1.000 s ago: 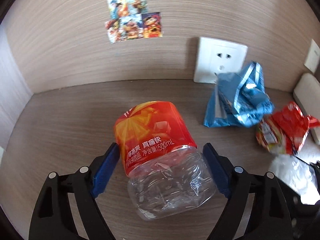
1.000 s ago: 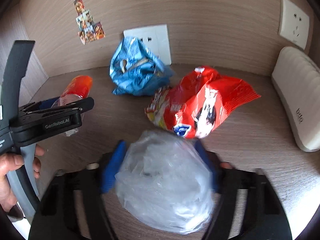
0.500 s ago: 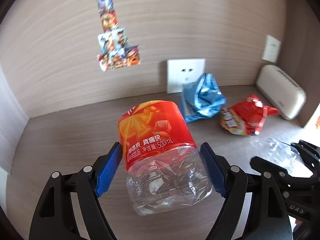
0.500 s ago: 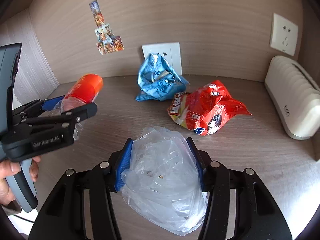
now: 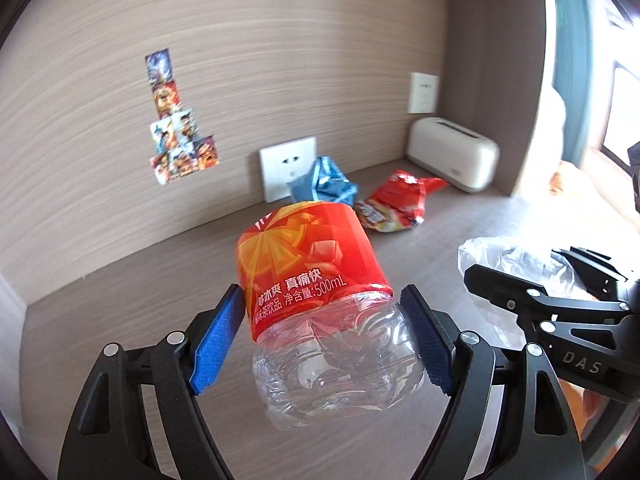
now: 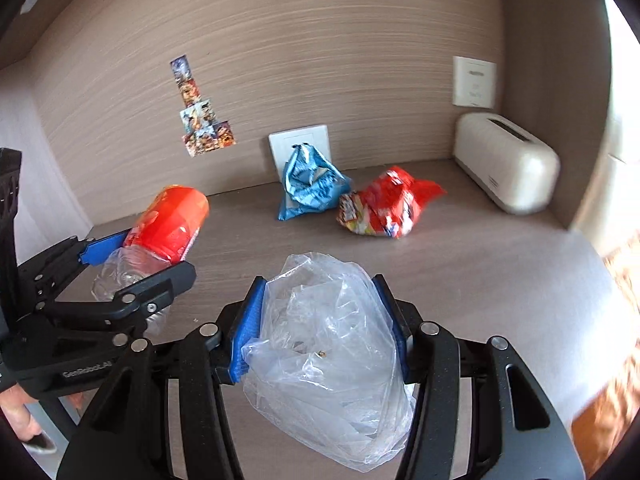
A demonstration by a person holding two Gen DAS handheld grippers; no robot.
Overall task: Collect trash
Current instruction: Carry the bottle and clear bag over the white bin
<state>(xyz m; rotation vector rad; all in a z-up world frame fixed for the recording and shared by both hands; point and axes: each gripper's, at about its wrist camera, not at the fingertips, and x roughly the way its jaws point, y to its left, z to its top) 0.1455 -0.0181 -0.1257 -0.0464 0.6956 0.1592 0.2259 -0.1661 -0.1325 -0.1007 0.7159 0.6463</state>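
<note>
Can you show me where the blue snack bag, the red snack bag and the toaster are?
blue snack bag [image 6: 306,186]: right wrist view, crumpled middle.
red snack bag [image 6: 380,206]: right wrist view, middle of the front.
toaster [image 6: 506,162]: right wrist view, long side.

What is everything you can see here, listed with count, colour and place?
bottle: one, clear with red label, in the left gripper
plastic bag: one, clear, in the right gripper
blue wrapper: one, on the desk by the socket
red wrapper: one, right of the blue wrapper
toaster: one, cream, back right corner
socket: one, white, back wall
stickers: a cluster, multicoloured, back wall
left gripper: black, blue pads, jaws just closed on bottle
right gripper: same, jaws just closed on plastic bag
hand: partly seen, lower left
</note>
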